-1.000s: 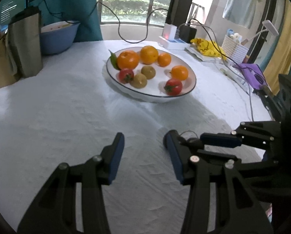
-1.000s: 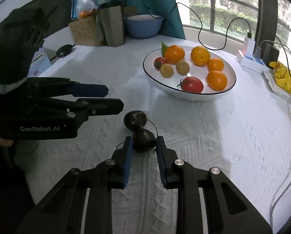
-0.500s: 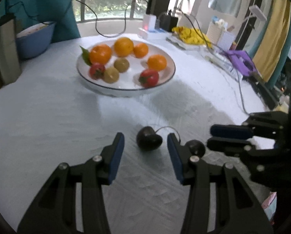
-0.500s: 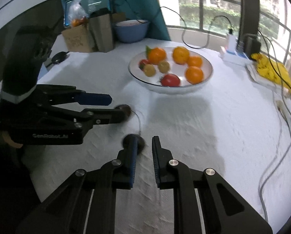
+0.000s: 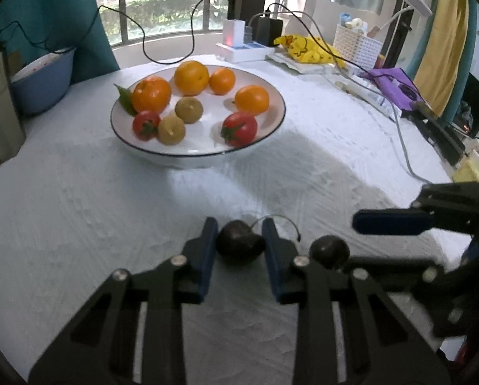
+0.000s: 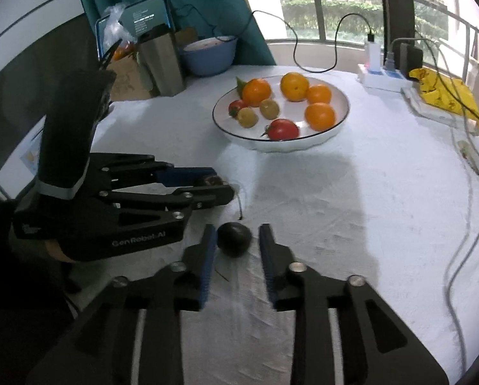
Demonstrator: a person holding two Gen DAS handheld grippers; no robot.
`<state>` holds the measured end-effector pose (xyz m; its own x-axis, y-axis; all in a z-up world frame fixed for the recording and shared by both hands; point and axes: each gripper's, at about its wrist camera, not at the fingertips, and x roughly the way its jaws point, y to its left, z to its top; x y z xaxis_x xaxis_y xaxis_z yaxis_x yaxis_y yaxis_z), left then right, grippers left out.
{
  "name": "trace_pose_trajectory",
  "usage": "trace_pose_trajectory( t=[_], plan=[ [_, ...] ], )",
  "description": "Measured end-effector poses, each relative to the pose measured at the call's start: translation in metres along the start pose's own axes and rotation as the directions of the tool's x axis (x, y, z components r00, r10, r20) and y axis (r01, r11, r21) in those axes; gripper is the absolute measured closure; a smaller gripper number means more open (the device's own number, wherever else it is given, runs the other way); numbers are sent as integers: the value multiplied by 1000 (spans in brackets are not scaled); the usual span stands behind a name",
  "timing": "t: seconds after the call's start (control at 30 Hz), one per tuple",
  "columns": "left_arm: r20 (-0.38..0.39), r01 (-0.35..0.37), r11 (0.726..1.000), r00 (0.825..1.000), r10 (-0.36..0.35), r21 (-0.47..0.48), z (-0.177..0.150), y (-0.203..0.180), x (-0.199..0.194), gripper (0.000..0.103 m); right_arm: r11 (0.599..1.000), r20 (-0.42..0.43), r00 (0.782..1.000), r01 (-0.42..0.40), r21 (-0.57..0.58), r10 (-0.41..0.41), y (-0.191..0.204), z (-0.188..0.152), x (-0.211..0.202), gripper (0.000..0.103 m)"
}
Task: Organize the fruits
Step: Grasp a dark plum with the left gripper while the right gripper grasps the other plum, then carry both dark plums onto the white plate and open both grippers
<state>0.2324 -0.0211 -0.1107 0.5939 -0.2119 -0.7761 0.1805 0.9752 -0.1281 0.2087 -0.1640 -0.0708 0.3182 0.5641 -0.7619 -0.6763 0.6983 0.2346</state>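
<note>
Our left gripper (image 5: 239,247) has closed onto one dark fruit (image 5: 240,243); right gripper (image 6: 234,250) spread around the second (image 6: 234,239). Bowl (image 5: 279,102): four oranges, two tomatoes.

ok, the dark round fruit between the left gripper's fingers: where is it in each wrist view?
Left wrist: the dark round fruit sits low centre, between the left gripper fingers, which touch both its sides.
Right wrist: the same fruit is at left of centre, mostly hidden by the left gripper's fingers seen side-on.
Shared landmark: the white black-rimmed fruit bowl, beyond the fruit in both views.
</note>
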Motion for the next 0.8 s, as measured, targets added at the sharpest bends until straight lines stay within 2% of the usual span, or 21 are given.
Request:
trace_pose_trajectory(
  t=[0.37, 0.43, 0.5, 0.8],
  plan=[
    [54, 3, 1000, 999, -2, -30, -3, 16, -24, 74, 995, -65, 994, 91, -26, -93, 15, -1, 29, 66],
    [68, 1, 999, 998, 1, -38, -2, 19, -27, 74, 993, -67, 991, 110, -43, -113, 18, 0, 31, 66],
    [80, 3, 999, 997, 1, -43, 0, 22, -30, 74, 993, -65, 991, 113, -44, -115, 18, 1, 30, 72],
    [125, 22, 999, 992, -16, -49, 13, 27, -38, 74, 992, -21, 993, 115, -44, -116, 11, 19, 17, 72]
  ],
)
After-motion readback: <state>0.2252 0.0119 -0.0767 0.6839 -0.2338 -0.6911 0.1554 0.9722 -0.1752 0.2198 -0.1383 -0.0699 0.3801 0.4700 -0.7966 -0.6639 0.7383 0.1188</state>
